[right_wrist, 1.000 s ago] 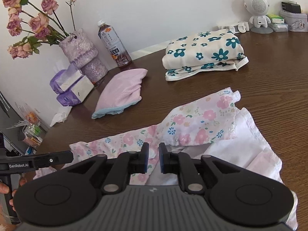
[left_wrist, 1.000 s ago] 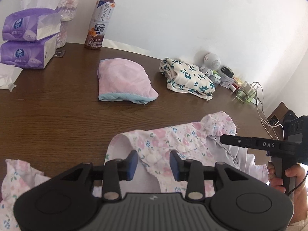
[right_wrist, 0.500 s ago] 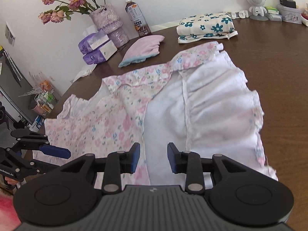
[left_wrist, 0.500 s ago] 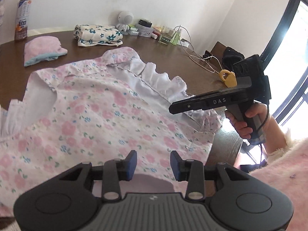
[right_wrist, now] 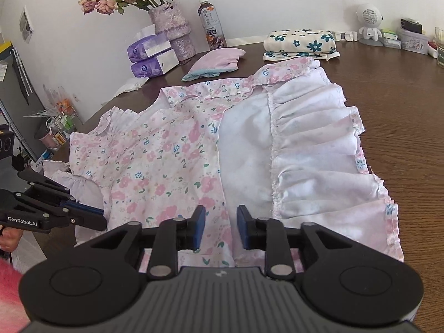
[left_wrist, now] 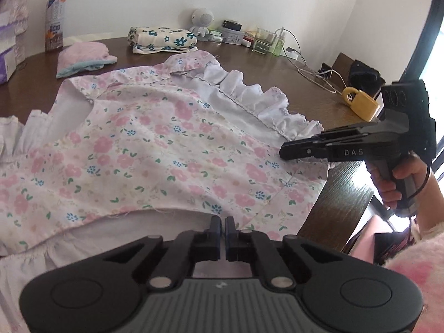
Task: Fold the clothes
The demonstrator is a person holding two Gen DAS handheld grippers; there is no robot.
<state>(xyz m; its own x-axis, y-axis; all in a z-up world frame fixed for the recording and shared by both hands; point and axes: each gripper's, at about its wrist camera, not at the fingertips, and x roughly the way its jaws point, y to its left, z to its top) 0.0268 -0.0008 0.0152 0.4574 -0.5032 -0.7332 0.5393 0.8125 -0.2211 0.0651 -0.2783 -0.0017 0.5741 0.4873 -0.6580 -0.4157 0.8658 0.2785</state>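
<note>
My left gripper (left_wrist: 223, 223) sits at the near hem of the floral dress (left_wrist: 155, 149), jaws pinched together; whether a fold of hem is caught between them I cannot tell, since the tips meet right at the cloth's edge. My right gripper (right_wrist: 220, 223) is over the hem too, jaws narrowing with the fabric lying under and between them, pads not yet pressing on it. Seen from the left wrist, it hovers at 3 o'clock over the dress's corner by the table (right_wrist: 402, 116) edge. The dress lies spread flat, neckline toward 12 o'clock, white ruffled underside (right_wrist: 313, 149) turned up along the right. Beyond it at 12 o'clock: a folded blue-flower garment (right_wrist: 299, 43) and, at 11, a folded pink piece (right_wrist: 216, 61), both apparently finished. Further off, a tea bottle (right_wrist: 211, 26), tissue packs (right_wrist: 152, 58), vase of dried roses (right_wrist: 172, 29). My reading: two items done, this dress laid out but unfolded; the first fold, hem toward neckline, is still to make.
</note>
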